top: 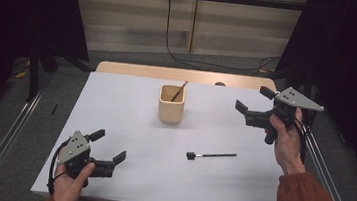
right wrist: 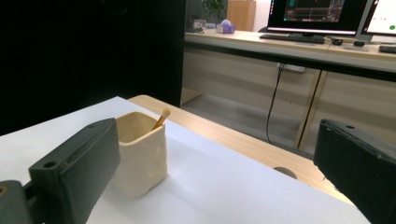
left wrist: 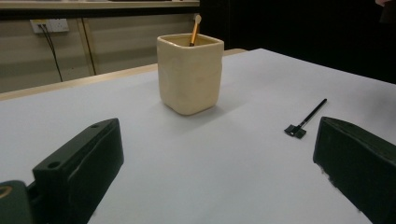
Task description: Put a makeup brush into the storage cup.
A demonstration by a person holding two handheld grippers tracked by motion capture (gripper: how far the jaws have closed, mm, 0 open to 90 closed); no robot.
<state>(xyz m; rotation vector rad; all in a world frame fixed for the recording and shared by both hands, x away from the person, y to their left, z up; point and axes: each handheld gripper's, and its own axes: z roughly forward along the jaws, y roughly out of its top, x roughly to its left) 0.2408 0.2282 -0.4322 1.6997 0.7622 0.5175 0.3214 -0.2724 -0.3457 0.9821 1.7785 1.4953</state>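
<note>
Showing a part-finished tidy-up: one wooden-handled brush (top: 179, 90) already stands in the cream cup (top: 171, 111), while the black brush (top: 211, 155) lies flat on the white table (top: 131, 100), well apart from both tools. Left gripper (top: 109, 149) and right gripper (top: 252, 104) hover with jaws apart, holding nothing; pickup and insertion remain.

A white-topped desk (top: 124, 165) with a wooden far edge stands on grey floor (top: 135, 58). Beige cabinets (top: 134, 20) line the back wall, black curtains (top: 20, 8) flank both sides, and monitors (right wrist: 317, 14) glow on a counter.
</note>
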